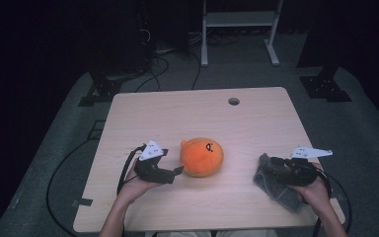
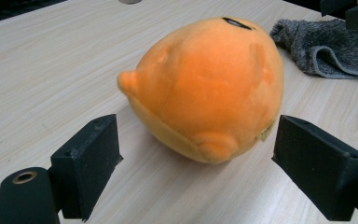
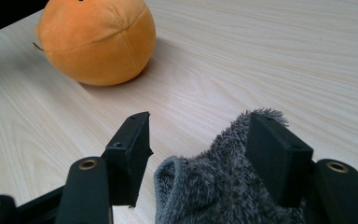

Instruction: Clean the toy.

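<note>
Orange plush toy (image 1: 202,157) sits near the middle of the light wood table (image 1: 192,118), slightly toward the person's edge; a small black face mark is on its upper right.

High view: left gripper (image 1: 176,172) is held in the left hand (image 1: 139,183), jaw tips just beside the toy's lower left side; contact cannot be resolved here. Right gripper (image 1: 265,164) is held in the right hand (image 1: 316,192), positioned over a grey fuzzy cloth (image 1: 276,185) that lies near the table's right front edge, well apart from the toy. A round cable hole (image 1: 234,101) is near the far edge of the table.

Left gripper view: jaws spread wide, one on each side of the orange plush toy (image 2: 205,88), which sits beyond the tips. Neither pad touches it. Small tag visible at the toy's lower right seam. Grey fuzzy cloth (image 2: 331,46) lies behind, upper right.

Right gripper view: jaws parted, nothing clamped. A bunched fold of grey fuzzy cloth (image 3: 214,182) rises between them, its pile against the right-hand pad; a gap remains at the left-hand pad. Orange plush toy (image 3: 95,39) rests on the table at upper left, apart from the cloth.
</note>
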The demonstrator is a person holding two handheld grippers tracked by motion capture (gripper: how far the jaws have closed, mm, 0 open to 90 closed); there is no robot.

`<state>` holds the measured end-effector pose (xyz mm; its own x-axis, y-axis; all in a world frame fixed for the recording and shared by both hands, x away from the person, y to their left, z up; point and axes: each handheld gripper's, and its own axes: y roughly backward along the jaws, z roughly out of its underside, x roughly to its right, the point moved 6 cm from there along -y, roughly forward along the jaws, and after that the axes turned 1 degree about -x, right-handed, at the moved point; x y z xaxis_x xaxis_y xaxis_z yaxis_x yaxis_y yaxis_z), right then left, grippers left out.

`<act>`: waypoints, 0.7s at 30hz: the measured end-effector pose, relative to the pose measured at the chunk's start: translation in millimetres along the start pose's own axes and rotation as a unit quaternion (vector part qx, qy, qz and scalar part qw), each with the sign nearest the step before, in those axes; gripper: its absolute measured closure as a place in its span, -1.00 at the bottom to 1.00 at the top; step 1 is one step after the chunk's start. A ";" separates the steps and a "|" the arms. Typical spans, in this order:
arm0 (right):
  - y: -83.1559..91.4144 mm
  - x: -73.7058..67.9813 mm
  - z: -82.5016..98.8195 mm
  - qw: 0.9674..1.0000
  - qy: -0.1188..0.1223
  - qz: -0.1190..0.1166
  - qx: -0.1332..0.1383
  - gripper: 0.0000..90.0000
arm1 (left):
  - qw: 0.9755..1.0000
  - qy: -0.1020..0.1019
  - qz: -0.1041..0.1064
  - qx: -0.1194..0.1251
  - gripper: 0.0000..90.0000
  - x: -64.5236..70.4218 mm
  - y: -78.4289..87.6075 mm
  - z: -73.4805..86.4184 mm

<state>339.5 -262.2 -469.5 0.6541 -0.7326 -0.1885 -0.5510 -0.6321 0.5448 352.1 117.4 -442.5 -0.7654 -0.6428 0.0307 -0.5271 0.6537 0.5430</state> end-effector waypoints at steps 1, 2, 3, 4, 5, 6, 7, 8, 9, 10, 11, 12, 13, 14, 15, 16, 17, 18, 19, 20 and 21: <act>-0.3 -0.1 0.1 1.000 -0.001 0.000 -0.001 -0.14 | 1.000 0.000 -0.003 0.001 -0.70 -0.9 1.2 1.3; -0.8 0.0 0.2 1.000 -0.001 -0.001 -0.001 -0.14 | 1.000 0.000 -0.008 0.001 -0.70 -2.0 2.5 2.5; -1.2 0.2 0.5 1.000 0.002 0.000 -0.002 -0.15 | 1.000 0.000 -0.012 0.001 -0.70 -3.5 4.4 4.1; -1.5 -0.2 0.6 1.000 0.002 -0.001 -0.003 -0.15 | 1.000 0.001 -0.015 0.002 -0.71 -4.2 5.4 4.9; -1.4 -0.4 0.6 1.000 0.002 -0.001 -0.003 -0.15 | 1.000 0.003 -0.018 0.003 -0.71 -5.2 6.9 6.2; -1.0 -0.9 0.4 1.000 0.001 -0.002 -0.002 -0.15 | 1.000 0.005 -0.022 0.005 -0.72 -6.3 8.3 7.6; -0.5 -1.1 0.2 1.000 0.000 -0.003 0.000 -0.15 | 1.000 0.006 -0.026 0.004 -0.73 -7.2 9.9 9.2; 0.2 -0.9 0.1 1.000 0.001 -0.003 0.002 -0.15 | 1.000 0.007 -0.029 0.005 -0.74 -7.8 11.5 10.8; 0.9 -0.8 0.0 1.000 0.000 -0.004 0.003 -0.15 | 0.999 0.009 -0.030 0.006 -0.75 -7.9 12.8 12.4; 1.4 -0.7 -0.1 1.000 -0.002 -0.005 0.005 -0.15 | 0.999 0.011 -0.033 0.006 -0.75 -8.0 13.8 14.7; 1.8 -0.5 0.0 1.000 -0.002 -0.006 0.006 -0.15 | 0.999 0.010 -0.034 0.004 -0.76 -8.3 14.7 16.3; 1.9 -0.4 0.2 1.000 -0.002 -0.006 0.006 -0.15 | 0.999 0.012 -0.036 0.005 -0.76 -8.6 15.7 18.3; 1.9 -0.3 0.4 1.000 -0.002 -0.006 0.005 -0.15 | 0.999 0.014 -0.037 0.005 -0.77 -9.1 16.2 19.3; 1.9 -0.4 0.6 1.000 -0.003 -0.006 0.005 -0.15 | 0.999 0.015 -0.038 0.005 -0.77 -9.6 16.9 20.7; 2.0 -0.3 0.7 1.000 -0.003 -0.005 0.005 -0.15 | 0.999 0.018 -0.039 0.007 -0.77 -9.9 17.3 22.0; 2.0 -0.2 0.9 1.000 -0.003 -0.005 0.005 -0.15 | 0.999 0.019 -0.040 0.006 -0.78 -10.3 17.7 23.3; 2.0 0.0 1.1 1.000 -0.004 -0.004 0.005 -0.15 | 0.999 0.021 -0.042 0.009 -0.78 -10.4 17.5 24.7; 2.1 0.0 1.4 1.000 -0.006 -0.004 0.005 -0.15 | 0.999 0.021 -0.043 0.009 -0.78 -10.6 17.2 26.1; 2.2 0.2 1.6 1.000 -0.005 -0.004 0.005 -0.15 | 0.999 0.022 -0.043 0.007 -0.79 -10.6 16.4 28.2; 2.2 0.4 1.8 1.000 -0.005 -0.003 0.006 -0.15 | 0.999 0.022 -0.044 0.006 -0.79 -10.8 15.8 29.3; 2.1 0.5 2.0 1.000 -0.005 -0.003 0.006 -0.15 | 0.999 0.025 -0.045 0.006 -0.80 -10.5 15.1 31.1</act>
<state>337.6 -264.4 -470.1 0.6521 -0.7314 -0.1997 -0.5532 -0.6391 0.5344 340.6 146.5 -460.8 -0.6959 -0.7178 0.0238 -0.5976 0.5971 0.5351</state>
